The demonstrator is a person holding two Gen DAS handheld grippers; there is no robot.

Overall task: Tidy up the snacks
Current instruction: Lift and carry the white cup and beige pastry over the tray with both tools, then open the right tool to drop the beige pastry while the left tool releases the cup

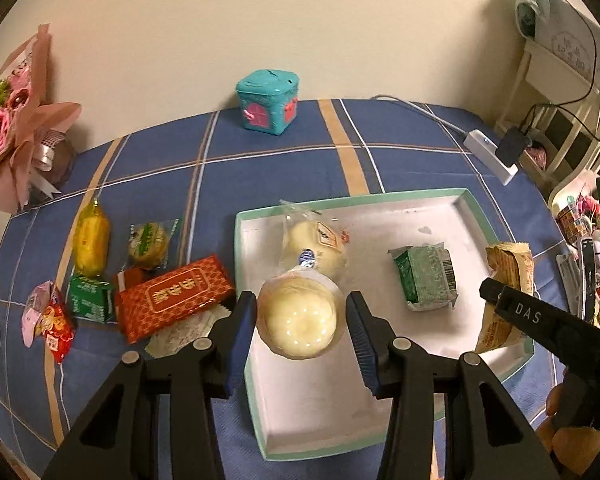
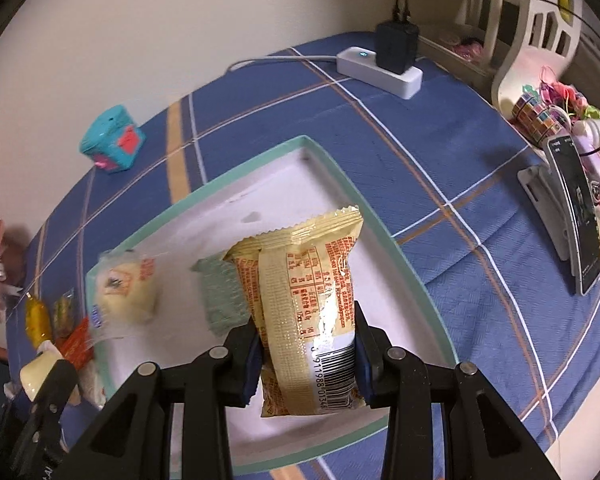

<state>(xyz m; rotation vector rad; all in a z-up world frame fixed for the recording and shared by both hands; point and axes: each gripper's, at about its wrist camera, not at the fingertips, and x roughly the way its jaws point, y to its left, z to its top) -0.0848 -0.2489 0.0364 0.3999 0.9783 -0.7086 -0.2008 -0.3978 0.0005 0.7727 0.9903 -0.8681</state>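
Note:
A white tray with a teal rim (image 1: 476, 208) lies on the blue plaid cloth; it also shows in the right wrist view (image 2: 380, 232). My left gripper (image 1: 301, 320) is shut on a round cream pastry in a clear cup (image 1: 300, 320), held over the tray's left part. My right gripper (image 2: 306, 352) is shut on a yellow snack packet (image 2: 308, 300), held over the tray's right side; the packet also shows in the left wrist view (image 1: 508, 280). In the tray lie a wrapped cream bun (image 1: 316, 244) and a green packet (image 1: 426, 276).
Left of the tray lie a red packet (image 1: 176, 296), a small green packet (image 1: 90, 300), a yellow sweet (image 1: 91, 242), a round green-wrapped cake (image 1: 150, 242) and a pink-red packet (image 1: 50, 320). A teal box (image 1: 268, 100), a power strip (image 2: 380, 66), a phone stand (image 2: 568, 220) and a bouquet (image 1: 16, 120) stand around.

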